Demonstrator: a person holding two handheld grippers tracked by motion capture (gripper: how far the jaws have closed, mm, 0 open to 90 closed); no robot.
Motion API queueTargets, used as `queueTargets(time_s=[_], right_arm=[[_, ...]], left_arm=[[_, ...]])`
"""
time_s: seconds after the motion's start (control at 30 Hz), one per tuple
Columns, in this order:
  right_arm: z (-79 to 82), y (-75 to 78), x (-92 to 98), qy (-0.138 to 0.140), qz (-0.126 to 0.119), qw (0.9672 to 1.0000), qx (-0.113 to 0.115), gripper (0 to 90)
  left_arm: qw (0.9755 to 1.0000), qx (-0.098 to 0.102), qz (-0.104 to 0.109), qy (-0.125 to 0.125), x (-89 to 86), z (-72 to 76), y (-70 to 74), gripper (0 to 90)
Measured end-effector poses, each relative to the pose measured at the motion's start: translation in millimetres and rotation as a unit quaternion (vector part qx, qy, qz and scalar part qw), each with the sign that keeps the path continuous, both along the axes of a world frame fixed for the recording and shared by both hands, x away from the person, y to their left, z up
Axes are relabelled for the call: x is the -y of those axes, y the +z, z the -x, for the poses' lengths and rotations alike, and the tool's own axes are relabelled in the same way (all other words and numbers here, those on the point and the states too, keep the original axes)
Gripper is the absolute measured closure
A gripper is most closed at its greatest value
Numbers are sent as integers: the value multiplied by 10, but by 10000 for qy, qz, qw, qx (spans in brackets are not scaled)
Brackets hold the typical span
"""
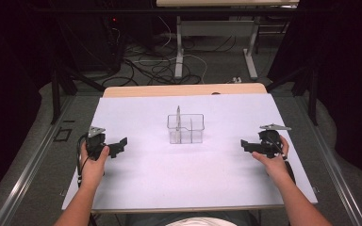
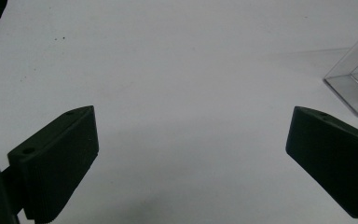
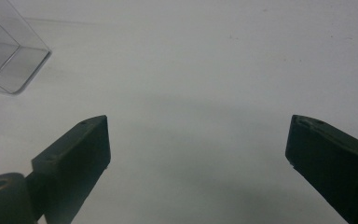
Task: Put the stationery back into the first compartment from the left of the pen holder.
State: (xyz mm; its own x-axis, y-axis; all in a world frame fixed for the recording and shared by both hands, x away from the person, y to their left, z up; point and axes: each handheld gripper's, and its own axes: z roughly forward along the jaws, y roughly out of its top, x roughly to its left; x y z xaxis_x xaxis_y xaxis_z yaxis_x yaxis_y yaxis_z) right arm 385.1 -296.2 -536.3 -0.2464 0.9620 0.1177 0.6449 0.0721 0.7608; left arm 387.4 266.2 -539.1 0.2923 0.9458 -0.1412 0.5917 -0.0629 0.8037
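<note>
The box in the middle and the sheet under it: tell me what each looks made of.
The box looks like clear rigid plastic, glossy: the sheet shows straight through its walls, and its edges catch light in the left gripper view. It could be acrylic; the look leaves that open.

The white sheet looks matt, like paper or thin board: flat, no glare, with faint specks in the gripper views.

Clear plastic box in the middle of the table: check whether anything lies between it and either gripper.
Nothing visible does. The clear plastic box stands alone on the white table. The left gripper and the right gripper, both with jaws open, face it from either side across bare surface.
</note>
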Motion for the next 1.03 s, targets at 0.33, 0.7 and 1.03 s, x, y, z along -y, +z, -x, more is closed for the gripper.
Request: queueTargets(time_s=[0.33, 0.7, 1.03], right_arm=[[1, 1, -14, -6, -15, 10000, -4, 60], [-15, -19, -22, 30, 25, 10000, -22, 60], [-10, -18, -18, 19, 15, 10000, -35, 60]], left_arm=[[9999, -111, 40, 109, -26, -14, -58, 24], [9994, -243, 136, 222, -82, -39, -111, 31], [9994, -252, 128, 207, -70, -48, -119, 31]])
